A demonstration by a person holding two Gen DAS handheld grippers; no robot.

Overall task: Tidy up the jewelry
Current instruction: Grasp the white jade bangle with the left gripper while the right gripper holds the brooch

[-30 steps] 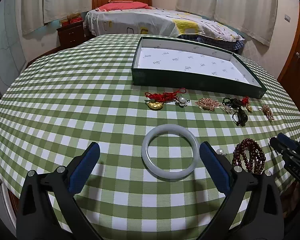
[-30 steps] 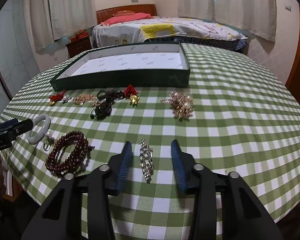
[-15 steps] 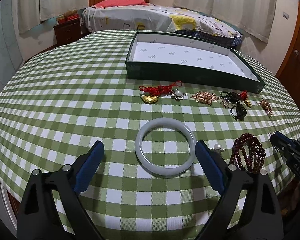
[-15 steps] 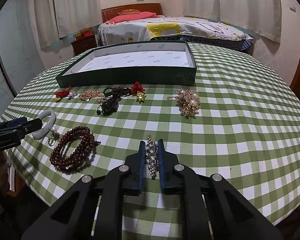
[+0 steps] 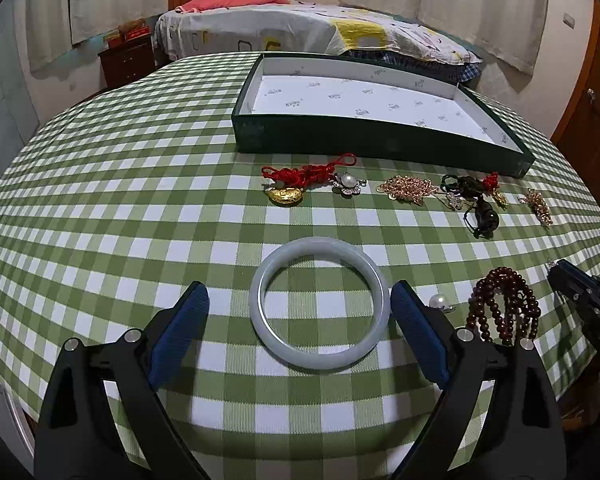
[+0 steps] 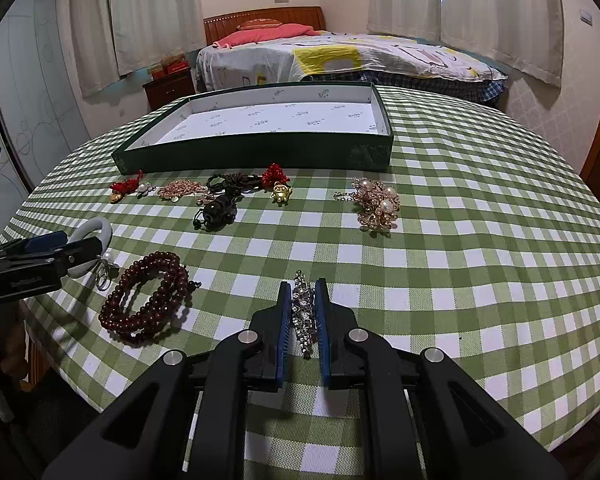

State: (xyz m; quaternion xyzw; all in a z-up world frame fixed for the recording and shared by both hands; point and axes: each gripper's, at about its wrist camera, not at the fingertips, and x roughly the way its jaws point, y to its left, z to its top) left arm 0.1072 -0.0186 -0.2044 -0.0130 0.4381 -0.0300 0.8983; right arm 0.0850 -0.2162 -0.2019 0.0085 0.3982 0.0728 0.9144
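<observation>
My left gripper point(image 5: 300, 304) is open, its blue pads on either side of a pale jade bangle point(image 5: 319, 304) lying flat on the checked cloth; the right pad is close to the bangle's rim. My right gripper point(image 6: 303, 300) is shut on a silver rhinestone piece point(image 6: 303, 312) at table level. An empty green tray with white lining point(image 5: 376, 136) point(image 6: 260, 152) stands at the far side. In the right wrist view the left gripper point(image 6: 40, 256) shows at the left edge around the bangle point(image 6: 96, 228).
Dark red bead bracelet point(image 5: 504, 304) point(image 6: 148, 296), small pearl charm point(image 5: 438, 301), red-cord gold pendant point(image 5: 286, 196), pearl flower brooch point(image 5: 348, 184), rose-gold chain point(image 5: 406, 188), dark cord pendant point(image 6: 216, 212), gold pearl cluster point(image 6: 376, 204) lie on the round table. A bed stands behind.
My right gripper closed from open onto the rhinestone piece. My left gripper moved forward so its pads now flank the bangle.
</observation>
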